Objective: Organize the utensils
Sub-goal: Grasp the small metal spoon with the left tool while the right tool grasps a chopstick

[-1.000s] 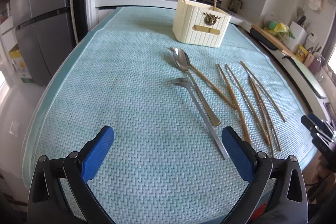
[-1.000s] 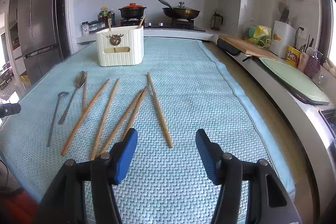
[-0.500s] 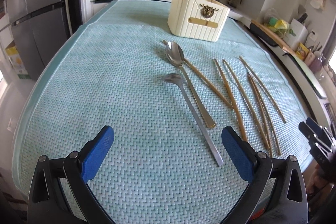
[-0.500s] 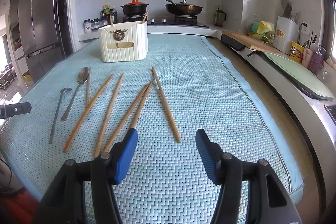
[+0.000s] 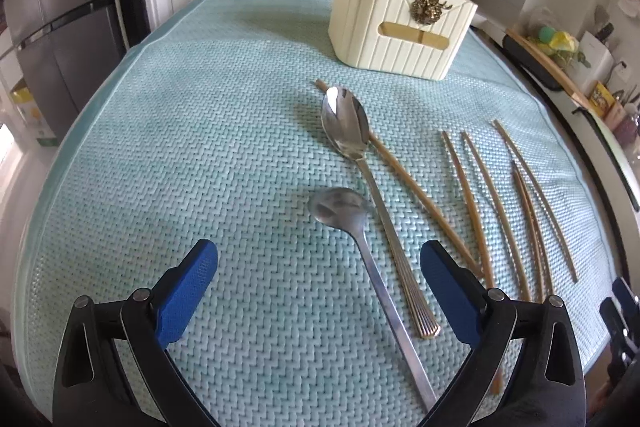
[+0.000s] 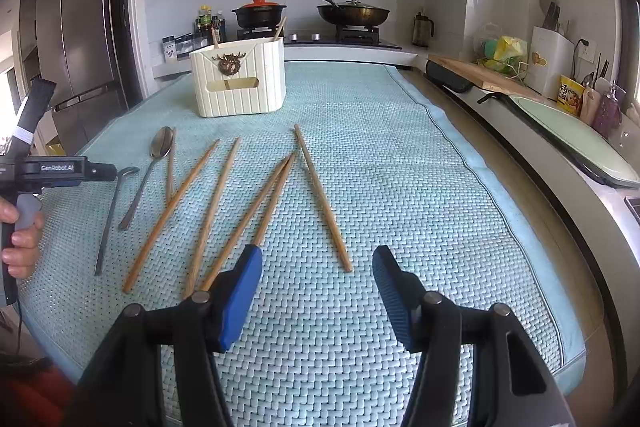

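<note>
Left wrist view looks down on the utensils: a large silver spoon (image 5: 345, 125) with a ribbed gold handle lies bowl-up, its bowl resting across one wooden chopstick (image 5: 416, 187); just beside it lies a smaller steel spoon (image 5: 340, 209) with a long plain handle running back between the blue pads of the left gripper (image 5: 318, 291), whose jaws stand wide apart with nothing clamped; more chopsticks (image 5: 496, 195) lie loosely fanned to the right. Beyond them stands a cream ribbed utensil holder (image 5: 396, 27) with a brass stag emblem and two chopsticks sticking up from it. Everything rests on a pale teal woven mat (image 5: 200, 147); behind are a stove with a red-lidded black pot (image 6: 259, 13), a lidded wok (image 6: 354, 11), and a grey refrigerator (image 5: 60, 27). Right gripper (image 6: 318, 277) hovers released over the mat near the chopsticks' ends.
</note>
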